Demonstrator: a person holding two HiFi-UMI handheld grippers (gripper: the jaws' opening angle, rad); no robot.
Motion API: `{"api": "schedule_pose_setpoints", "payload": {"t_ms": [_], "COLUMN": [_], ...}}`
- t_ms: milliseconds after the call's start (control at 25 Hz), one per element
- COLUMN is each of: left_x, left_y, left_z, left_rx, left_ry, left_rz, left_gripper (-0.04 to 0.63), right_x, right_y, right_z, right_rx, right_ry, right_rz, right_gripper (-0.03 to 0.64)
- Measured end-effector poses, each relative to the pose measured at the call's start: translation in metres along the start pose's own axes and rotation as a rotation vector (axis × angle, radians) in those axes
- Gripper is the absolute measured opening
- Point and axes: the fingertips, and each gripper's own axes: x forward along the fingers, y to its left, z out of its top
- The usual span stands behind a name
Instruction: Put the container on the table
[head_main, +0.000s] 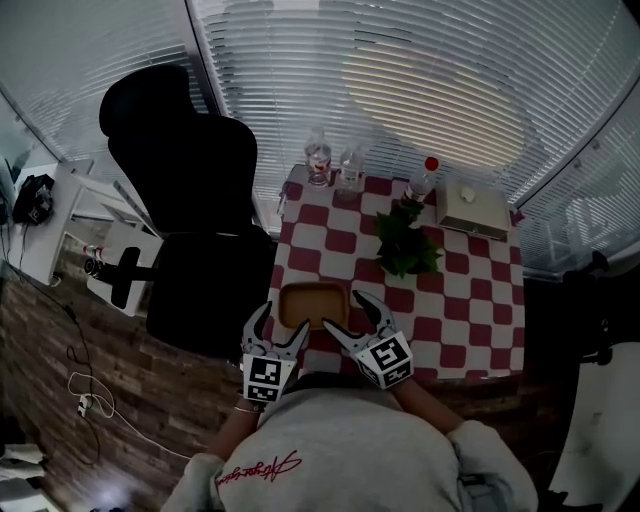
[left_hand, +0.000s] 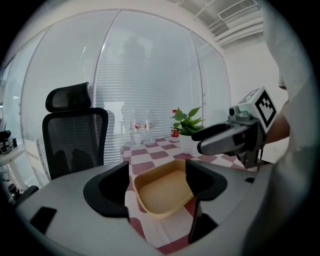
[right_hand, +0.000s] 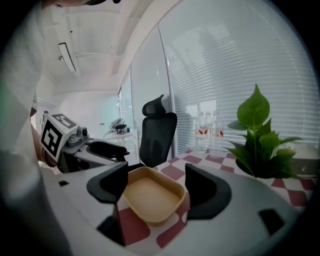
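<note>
Tan and shallow, the container (head_main: 313, 304) looks like a small tray with round corners. It sits flat on the red and white checked table (head_main: 450, 300), close to the near edge. The left gripper (head_main: 284, 322) has its jaws wide apart, and so does the right gripper (head_main: 343, 312). Each one has the container showing between its jaws, but neither is squeezing it (I cannot tell if a tip touches the rim). Both grippers are held low and close together, just in front of the person's grey top (head_main: 340, 450), pointing at the table
</note>
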Motion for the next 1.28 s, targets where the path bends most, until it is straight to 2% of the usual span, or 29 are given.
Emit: {"api": "schedule_pose_setpoints", "payload": {"t_ms": [200, 1000, 1280], "left_x": [-0.005, -0.028, -0.039], "left_y": [0.001, -0.006, -0.006], "left_z": [0.021, 0.07, 0.089], "left_rx": [-0.004, 0.006, -0.014], "left_ry": [-0.043, -0.127, -0.175], "left_rz": [0.004, 0.006, 0.003], "left_gripper": [0.342, 0.342, 0.342], "right_x": [-0.004, -0.024, -0.035], "right_y": [0.001, 0.021, 0.023], "right_z": [0.015, 0.069, 0.087], "right_rx": [-0.018, -0.081, -0.098], "right_ry": [-0.028, -0.14, -0.181], "right_rz": [0.006, 0.032, 0.023], "right_gripper": [0.342, 0.342, 0.342]}}
